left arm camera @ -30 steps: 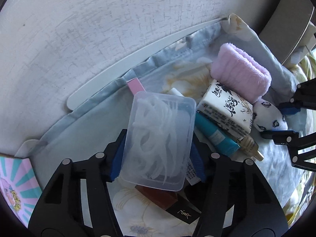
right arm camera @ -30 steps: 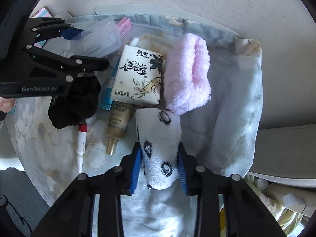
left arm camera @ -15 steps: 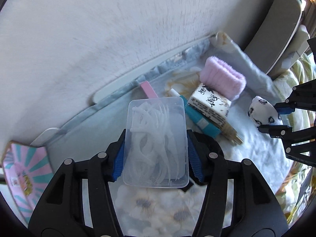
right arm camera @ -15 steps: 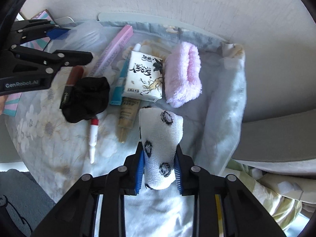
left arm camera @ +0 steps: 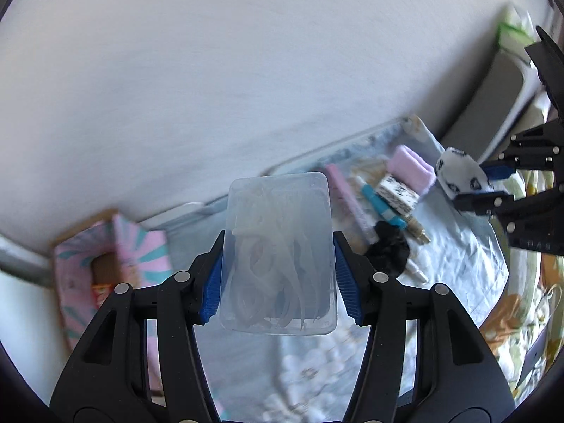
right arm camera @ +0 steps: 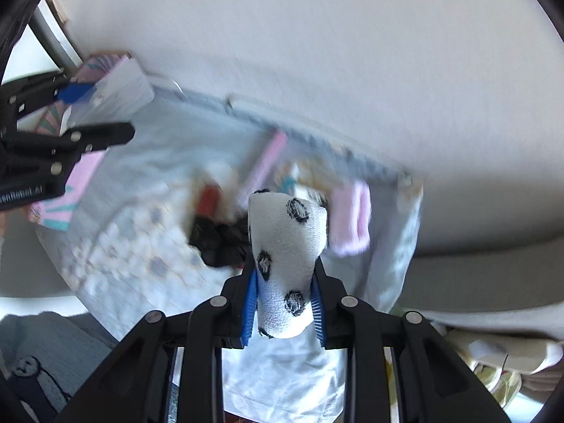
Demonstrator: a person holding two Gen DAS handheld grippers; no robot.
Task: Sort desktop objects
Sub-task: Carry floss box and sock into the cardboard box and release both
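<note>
Two items are in your grip, lifted clear of the floral cloth (left arm camera: 465, 257): left gripper (left arm camera: 278, 275) clamped on the clear box (left arm camera: 278, 246), right gripper (right arm camera: 283, 303) on the spotted sock (right arm camera: 285, 246); beyond, unsorted: black scrunchie (left arm camera: 387, 253), blue tube (left arm camera: 375, 204), pink towel (left arm camera: 410, 167).

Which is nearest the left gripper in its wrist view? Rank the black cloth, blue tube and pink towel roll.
1. Black cloth, just right of the left gripper.
2. Blue tube, farther up and right.
3. Pink towel roll, farthest, toward the wall.
</note>
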